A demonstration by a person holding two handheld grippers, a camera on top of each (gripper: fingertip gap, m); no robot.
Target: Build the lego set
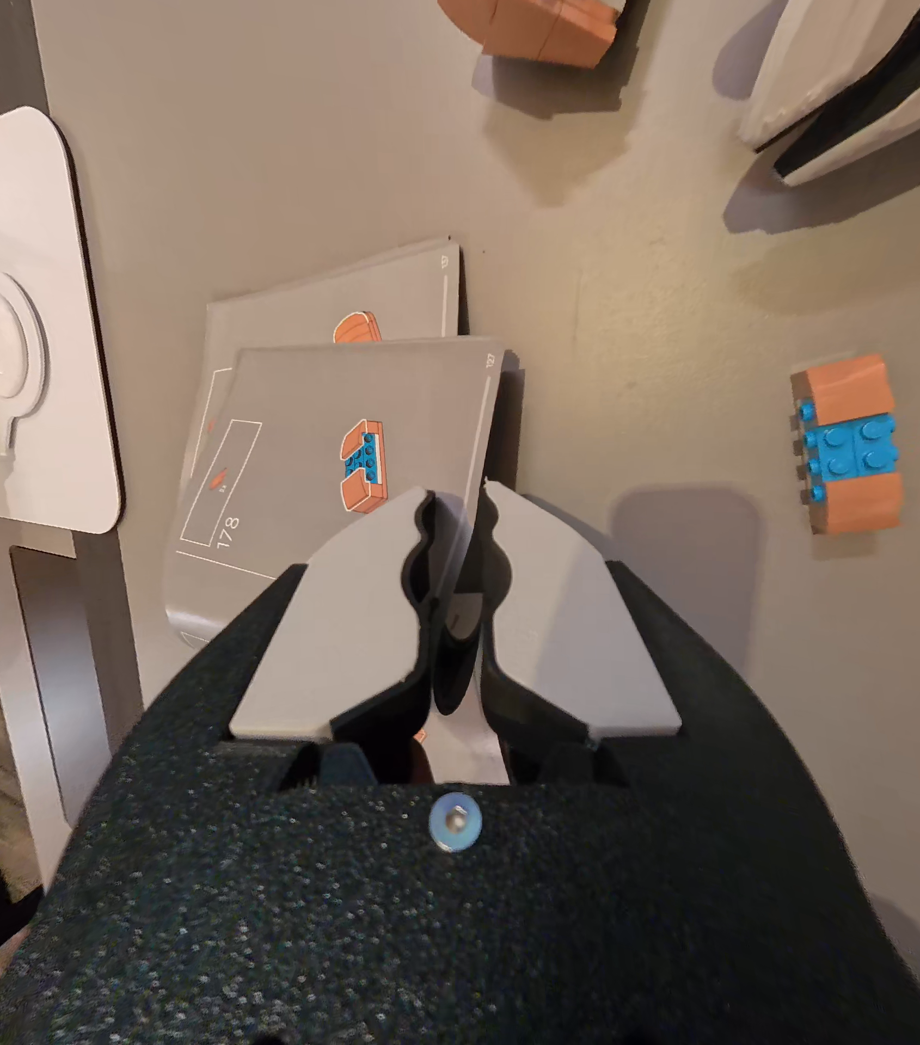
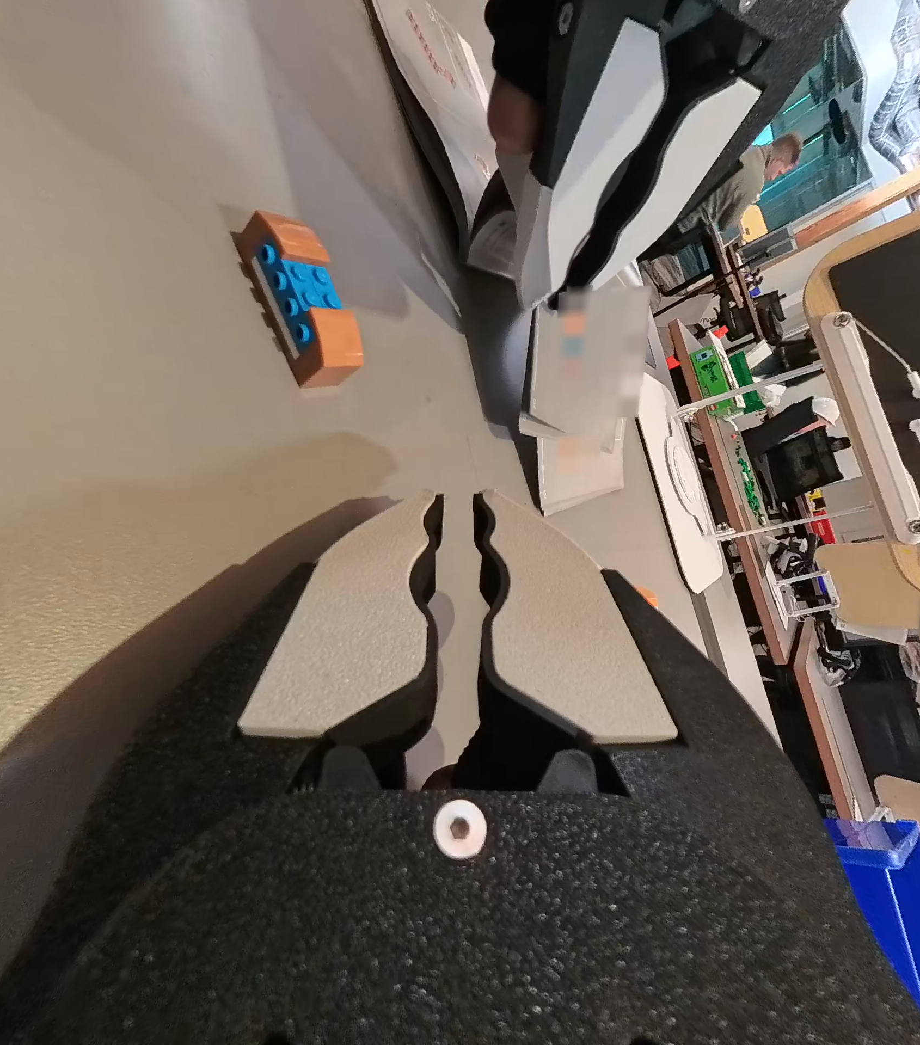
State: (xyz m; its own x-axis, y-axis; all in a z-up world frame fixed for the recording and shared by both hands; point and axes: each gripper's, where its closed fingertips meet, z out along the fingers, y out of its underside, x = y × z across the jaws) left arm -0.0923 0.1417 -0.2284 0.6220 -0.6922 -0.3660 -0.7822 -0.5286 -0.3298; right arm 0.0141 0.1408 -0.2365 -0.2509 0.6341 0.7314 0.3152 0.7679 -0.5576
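- The left gripper (image 1: 458, 497) is pinching a page (image 1: 367, 452) of the instruction booklet (image 1: 333, 305); the sheet's edge is running up between the two fingers, which are closed down onto it with only the paper's thickness showing at the left pad.
- The page is standing lifted off the stack beneath, curling toward the left of the left wrist view, so in my judgement a page turn is in hand, not a brick placement.
- The right gripper (image 2: 458, 500) is hovering over bare table (image 2: 79, 141); its fingers are standing slightly apart with a narrow slit between them, and nothing is lying in that slit. It is gripping nothing and touching nothing.
- The orange and blue brick assembly (image 2: 299, 297) is lying flat on the table, ahead and to the left of the right fingertips and well apart from them. Its long axis is running diagonally from upper left to lower right in the right wrist view, studs facing up, an orange curved piece at each end.
- In the left wrist view the same assembly (image 1: 845, 444) is sitting well off to the right of the held page, clear of the booklet.
- Judgement: the right gripper is the nearer, free one for the assembly; the slit would need widening before any grasp across the short side.
- A second orange piece (image 1: 537, 28) is lying at the far edge of the left wrist view, partly cut off.
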